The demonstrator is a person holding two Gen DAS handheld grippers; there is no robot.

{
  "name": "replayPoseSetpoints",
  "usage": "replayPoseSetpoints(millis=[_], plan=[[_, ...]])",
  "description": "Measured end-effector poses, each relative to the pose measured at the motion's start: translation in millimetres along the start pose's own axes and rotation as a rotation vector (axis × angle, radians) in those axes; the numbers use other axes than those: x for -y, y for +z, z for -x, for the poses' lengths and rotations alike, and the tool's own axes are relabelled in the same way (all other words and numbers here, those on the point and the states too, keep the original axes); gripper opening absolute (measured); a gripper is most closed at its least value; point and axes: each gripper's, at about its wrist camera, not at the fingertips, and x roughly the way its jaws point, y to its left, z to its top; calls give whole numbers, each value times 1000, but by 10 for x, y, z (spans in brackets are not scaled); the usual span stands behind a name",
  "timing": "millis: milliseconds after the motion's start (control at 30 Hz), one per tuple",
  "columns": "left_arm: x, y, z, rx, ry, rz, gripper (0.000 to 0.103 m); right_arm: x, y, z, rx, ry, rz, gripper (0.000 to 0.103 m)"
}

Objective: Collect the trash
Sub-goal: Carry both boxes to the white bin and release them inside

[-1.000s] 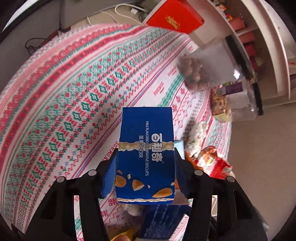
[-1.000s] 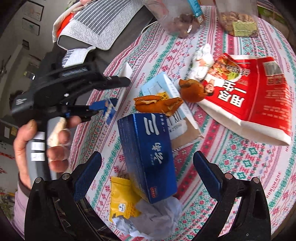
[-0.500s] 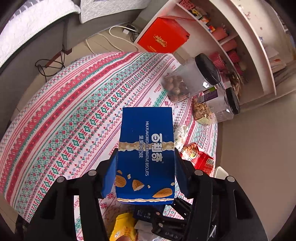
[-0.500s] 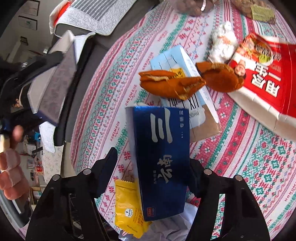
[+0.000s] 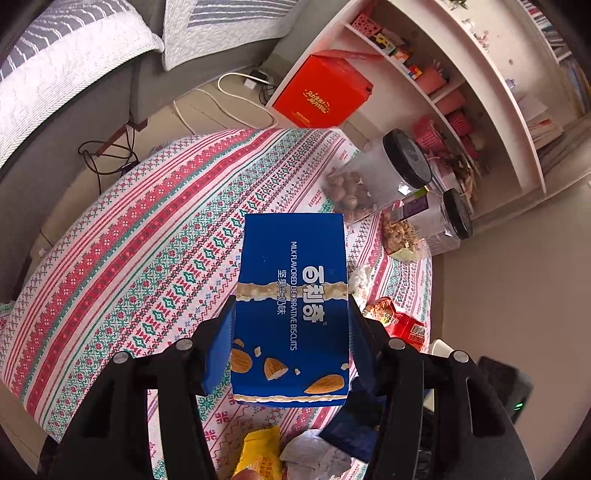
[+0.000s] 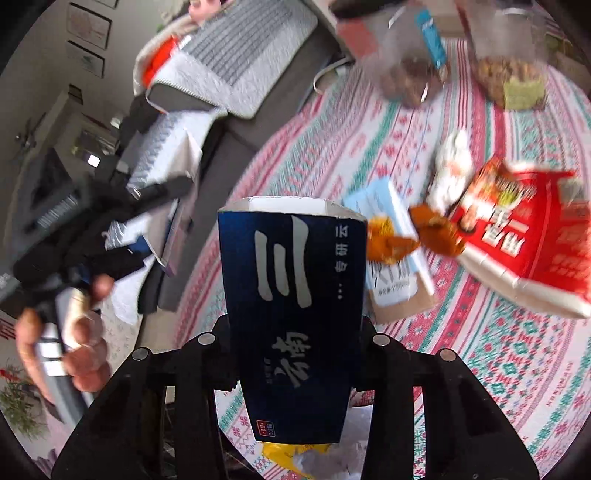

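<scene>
Both tongs are clamped on trash, the left tongs (image 5: 290, 347) on a biscuit box (image 5: 291, 314) and the right tongs (image 6: 295, 363), just closing, on a dark blue carton (image 6: 291, 314), both lifted above the desk (image 5: 147, 236), so next comes carrying them to a bin.

- A round table (image 5: 122, 236) stood in the middle, draped in a cloth patterned with red, green and white bands.
- Behind it sat a grey sofa (image 5: 74, 122) with striped quilted covers (image 5: 66, 55) laid over the seat and back.
- White cables (image 5: 229, 107) and a black cord (image 5: 99, 155) trailed over the pale floor (image 5: 517, 258) between sofa and table.
- A white shelving unit (image 5: 491, 74) stood at the right, holding pink baskets and books; a red box (image 5: 325, 92) leaned at its foot.
- In the blurred right wrist view, framed pictures (image 6: 88, 33) appeared to hang on a beige wall (image 6: 44, 85).
- Soft daylight filled the room.
</scene>
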Motion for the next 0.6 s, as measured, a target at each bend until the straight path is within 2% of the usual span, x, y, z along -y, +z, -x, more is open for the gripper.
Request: replayPoseSetpoints(millis=[167,600], plan=[[90,-46,-55,-9,4,-29,55,114,88,353,83,-16,-9,39],[399,-245,-259,-47,-6,-102,55,432,62,898,217,-82,-90,39]])
